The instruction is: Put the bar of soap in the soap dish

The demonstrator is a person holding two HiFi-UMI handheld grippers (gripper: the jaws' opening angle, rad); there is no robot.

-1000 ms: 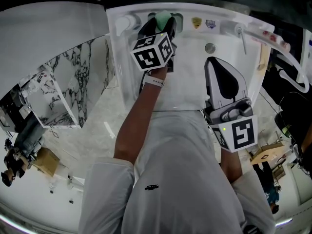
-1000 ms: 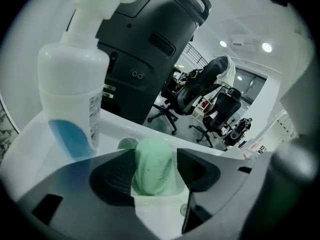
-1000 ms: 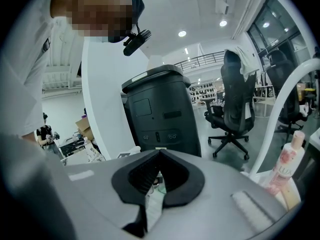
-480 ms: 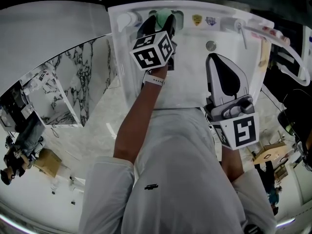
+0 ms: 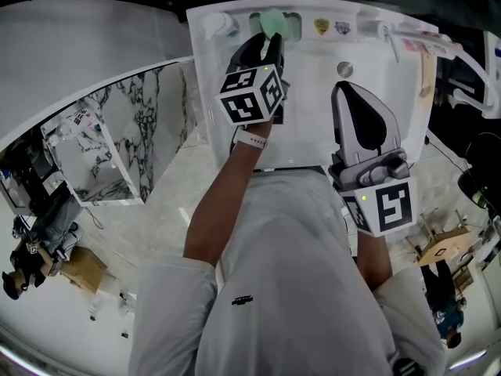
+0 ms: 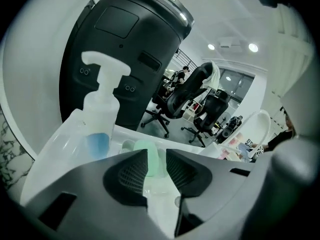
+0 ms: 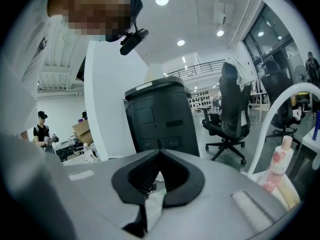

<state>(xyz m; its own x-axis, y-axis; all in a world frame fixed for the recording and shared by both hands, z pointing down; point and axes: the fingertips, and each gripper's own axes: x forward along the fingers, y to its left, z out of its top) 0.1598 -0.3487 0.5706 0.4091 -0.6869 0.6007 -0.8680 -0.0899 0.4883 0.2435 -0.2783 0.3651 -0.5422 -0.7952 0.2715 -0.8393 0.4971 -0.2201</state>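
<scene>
Change since the earlier frame: the jaws of my left tongs (image 6: 156, 159) have just been closing from wide apart, and the bar of soap (image 6: 148, 160) stands between them. In the head view the sink (image 5: 313, 131) also sits a little further right than it did.

Findings: the left tongs look clenched on the pale green soap, pads against its two faces. This is at the back ledge of the sink, upper centre of the head view. The right tongs (image 7: 159, 153) are clenched on nothing, tips together, and hang over the sink at centre right. A pump bottle (image 6: 100, 109) with blue liquid stands just left of the soap. The soap dish (image 5: 291, 28) appears to be the paler recess just right of the soap, though I cannot confirm that from these views.

Assessment: the step in hand is the pick-up and short carry. Soap is slick, and only the jaw tips seem to be on it, so I judge the hold shallow.

Recommendations:
- Keep the pressure steady and no tighter.
- Keep the bar level and raise it only enough to clear the ledge.
- Move sideways, away from the bottle.
- Lower until the bar bears on the dish floor before releasing the jaws.
- Withdraw straight back.
- Leave the right tongs clear of the path.
</scene>
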